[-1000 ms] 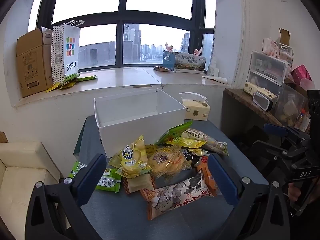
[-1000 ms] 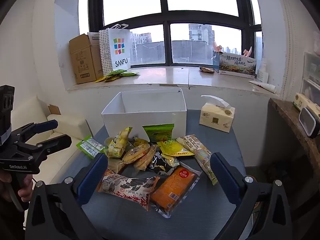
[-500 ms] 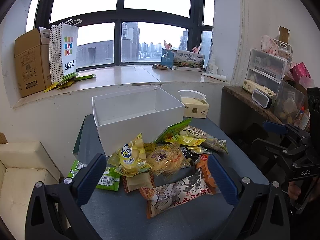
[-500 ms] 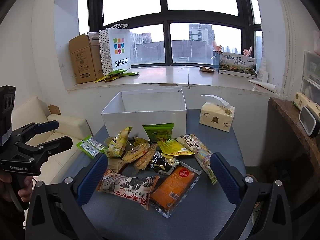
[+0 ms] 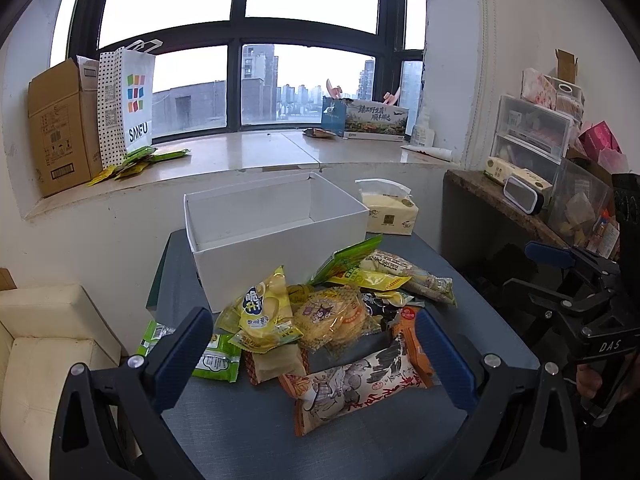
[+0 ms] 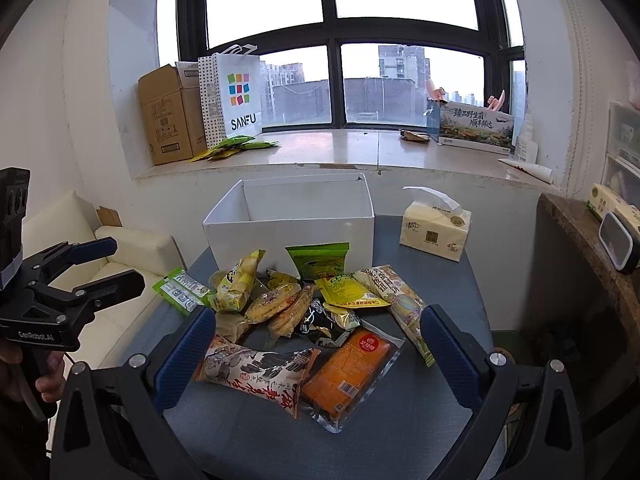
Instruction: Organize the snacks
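Observation:
A pile of snack packets lies on a dark blue table (image 5: 248, 432) in front of an empty white box (image 5: 276, 236). The pile holds a yellow chip bag (image 5: 264, 314), a round cracker pack (image 5: 332, 316), an orange pack (image 6: 352, 372), a white-and-red illustrated bag (image 6: 256, 372) and green packets (image 6: 318, 262). My left gripper (image 5: 314, 354) is open and empty, low over the table's near edge. My right gripper (image 6: 318, 354) is open and empty, also short of the pile. Each gripper shows in the other's view: the right gripper (image 5: 568, 280), the left gripper (image 6: 88, 268).
A tissue box (image 6: 436, 228) stands right of the white box (image 6: 292, 220). A cream sofa (image 5: 44, 336) sits left of the table. A shelf with storage drawers (image 5: 532, 140) is on the right. The windowsill holds a cardboard box (image 6: 168, 116), a SANFU bag (image 6: 236, 96) and loose packets.
Both grippers have eased slightly forward toward the snack pile. Both stay open, and no snack has moved.

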